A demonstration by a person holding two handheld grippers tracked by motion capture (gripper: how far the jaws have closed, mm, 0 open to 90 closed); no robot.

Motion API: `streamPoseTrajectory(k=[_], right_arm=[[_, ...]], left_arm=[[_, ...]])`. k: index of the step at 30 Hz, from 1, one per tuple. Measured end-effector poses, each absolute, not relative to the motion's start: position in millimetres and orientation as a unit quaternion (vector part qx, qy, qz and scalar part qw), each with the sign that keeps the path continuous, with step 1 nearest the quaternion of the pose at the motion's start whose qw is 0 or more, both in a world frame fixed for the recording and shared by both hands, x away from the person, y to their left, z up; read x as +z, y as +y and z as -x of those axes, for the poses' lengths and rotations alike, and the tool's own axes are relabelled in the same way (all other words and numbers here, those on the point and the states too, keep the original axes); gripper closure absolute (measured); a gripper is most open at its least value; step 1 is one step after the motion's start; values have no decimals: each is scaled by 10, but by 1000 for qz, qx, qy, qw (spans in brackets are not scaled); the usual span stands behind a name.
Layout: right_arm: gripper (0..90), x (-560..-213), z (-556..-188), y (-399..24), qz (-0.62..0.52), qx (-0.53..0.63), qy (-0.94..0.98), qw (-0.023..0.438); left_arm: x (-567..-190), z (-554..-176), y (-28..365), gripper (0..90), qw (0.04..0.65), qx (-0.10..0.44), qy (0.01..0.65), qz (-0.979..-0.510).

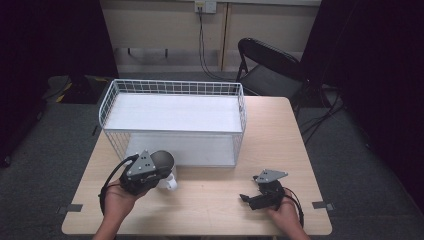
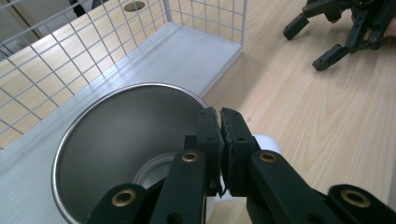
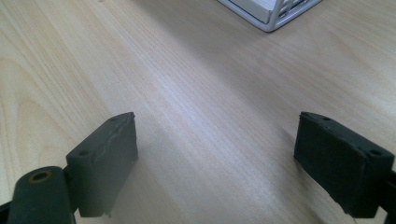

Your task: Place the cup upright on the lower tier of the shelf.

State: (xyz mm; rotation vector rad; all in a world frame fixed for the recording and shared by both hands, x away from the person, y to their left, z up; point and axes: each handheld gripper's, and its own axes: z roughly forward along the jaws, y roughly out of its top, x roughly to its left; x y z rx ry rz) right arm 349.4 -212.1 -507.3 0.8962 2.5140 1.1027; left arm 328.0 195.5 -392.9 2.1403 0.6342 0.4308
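Observation:
A steel cup [image 1: 164, 161] with a white outside lies tipped in front of the white wire rack [image 1: 172, 112], its mouth toward the rack's lower shelf [image 2: 187, 51]. My left gripper [image 1: 159, 170] is shut on the cup's rim. In the left gripper view the two jaws pinch the rim [image 2: 220, 116], one inside the shiny cup [image 2: 126, 126] and one outside. My right gripper [image 1: 248, 188] rests low over the table's front right and is open. Between its wide-apart jaws [image 3: 217, 154] there is only bare wood. It also appears in the left gripper view [image 2: 308, 46].
The two-level wire rack takes up the table's [image 1: 280, 150] back and middle; its corner [image 3: 275, 9] is ahead of the right gripper. A black folding chair [image 1: 270, 70] stands behind the table at the right. Bare wood lies between the two grippers.

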Motion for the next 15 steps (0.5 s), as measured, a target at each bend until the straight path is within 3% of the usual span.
streamPoseTrajectory(k=[15], right_arm=[[125, -5073, -3494, -2121, -308, 379, 864, 127]], left_arm=[[-3809, -3390, 1947, 878, 410, 198, 262, -851]])
